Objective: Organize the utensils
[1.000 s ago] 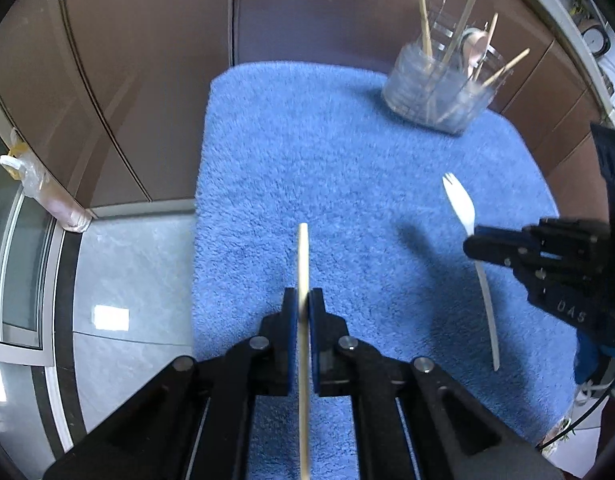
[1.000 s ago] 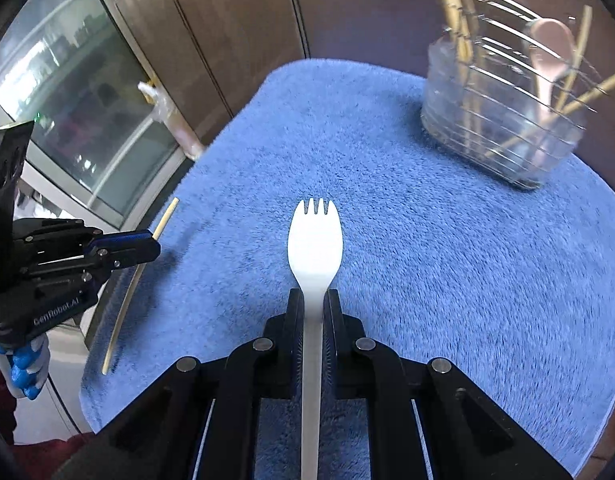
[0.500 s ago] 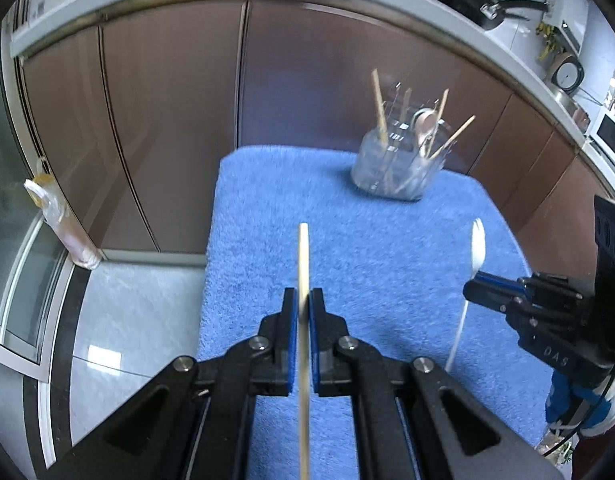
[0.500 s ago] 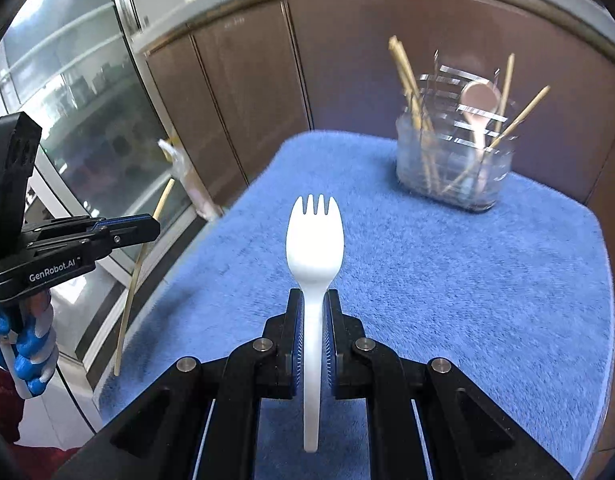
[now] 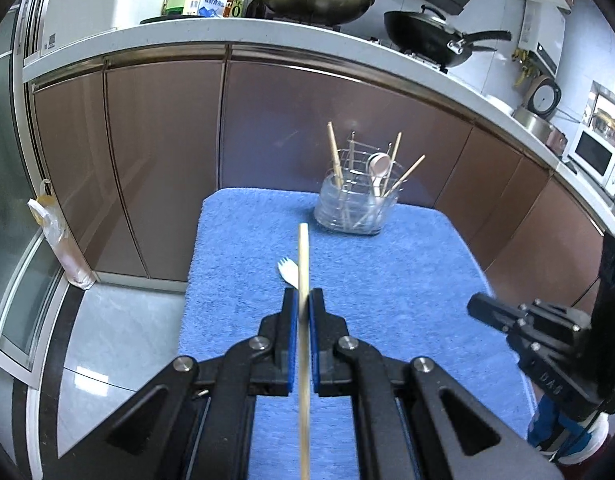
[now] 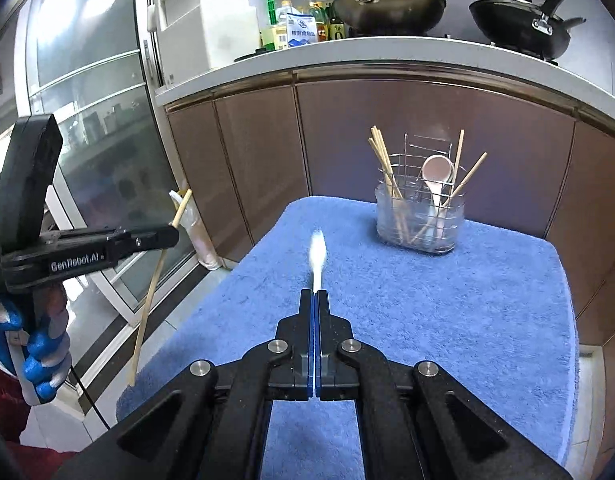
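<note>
L gripper [image 5: 303, 300]: jaws clamped on a chopstick [image 5: 303, 256], gripped approx mid-length. The tip pokes out ahead of the jaws and the rest runs back under the cam.

R gripper [image 6: 315, 296]: jaws have just been closing and are now fully together, w/ nothing I can see between the pads. The white spork [image 5: 287, 271] is loose. In the R view it's a blur just ahead of the R jaws. From the L cam it sits just beyond and left of the L jaws, low over the blue towel [image 5: 387, 280] on the surface. Can't tell if it's landed or in the air.

The holder [image 5: 353, 216] is well ahead of both jaws, at the far end, w/ sticks and a spoon already in it.

My read on handling: the spork is thin plastic, v. light, smooth and a bit flexy, so it squirts out of a narrow pinch. Better to retake it across the flat of the handle, close behind the bowl. The chopstick is stiff and light but round, so it may pivot in the pads. The mid grip looks OK.
</note>
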Demonstrator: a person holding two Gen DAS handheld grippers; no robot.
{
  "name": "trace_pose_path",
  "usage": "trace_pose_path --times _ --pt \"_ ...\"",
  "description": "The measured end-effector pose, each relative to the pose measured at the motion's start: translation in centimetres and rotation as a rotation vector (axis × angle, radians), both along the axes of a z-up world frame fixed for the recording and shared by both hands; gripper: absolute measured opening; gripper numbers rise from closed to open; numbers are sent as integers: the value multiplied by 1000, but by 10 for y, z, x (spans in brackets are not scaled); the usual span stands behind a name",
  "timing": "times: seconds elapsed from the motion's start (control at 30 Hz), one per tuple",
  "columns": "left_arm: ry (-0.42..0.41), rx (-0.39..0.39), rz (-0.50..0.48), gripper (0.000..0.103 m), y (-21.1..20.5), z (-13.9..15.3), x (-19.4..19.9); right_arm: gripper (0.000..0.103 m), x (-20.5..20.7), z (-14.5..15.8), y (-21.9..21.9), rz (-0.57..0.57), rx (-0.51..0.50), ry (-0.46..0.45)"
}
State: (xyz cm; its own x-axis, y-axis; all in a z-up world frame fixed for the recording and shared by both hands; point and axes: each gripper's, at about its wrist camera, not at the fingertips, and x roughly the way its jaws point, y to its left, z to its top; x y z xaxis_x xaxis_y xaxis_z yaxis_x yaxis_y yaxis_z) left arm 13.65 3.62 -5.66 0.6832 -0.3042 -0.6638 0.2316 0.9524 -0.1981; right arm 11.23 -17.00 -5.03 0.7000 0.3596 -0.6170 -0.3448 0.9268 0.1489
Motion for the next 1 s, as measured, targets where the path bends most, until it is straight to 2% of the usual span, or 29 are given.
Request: trace_pose_path --times 0.17,0.27,0.43,0.5,0.73,1.0 --pt "3 -28 9 5 6 -1 2 2 11 -16 -4 4 5 73" --pt "12 -47 19 5 16 -7 9 12 32 -32 3 34 -8 145" --pt "49 -79 32 5 34 -26 26 24 86 -55 41 117 -65 258" --pt "66 -97 42 5 44 -35 33 32 108 -67 57 147 -88 302" --pt "123 -159 55 5 75 -64 55 33 183 -125 109 179 -207 435" --pt "150 -203 39 5 86 -83 67 43 221 -165 135 169 -304 490"
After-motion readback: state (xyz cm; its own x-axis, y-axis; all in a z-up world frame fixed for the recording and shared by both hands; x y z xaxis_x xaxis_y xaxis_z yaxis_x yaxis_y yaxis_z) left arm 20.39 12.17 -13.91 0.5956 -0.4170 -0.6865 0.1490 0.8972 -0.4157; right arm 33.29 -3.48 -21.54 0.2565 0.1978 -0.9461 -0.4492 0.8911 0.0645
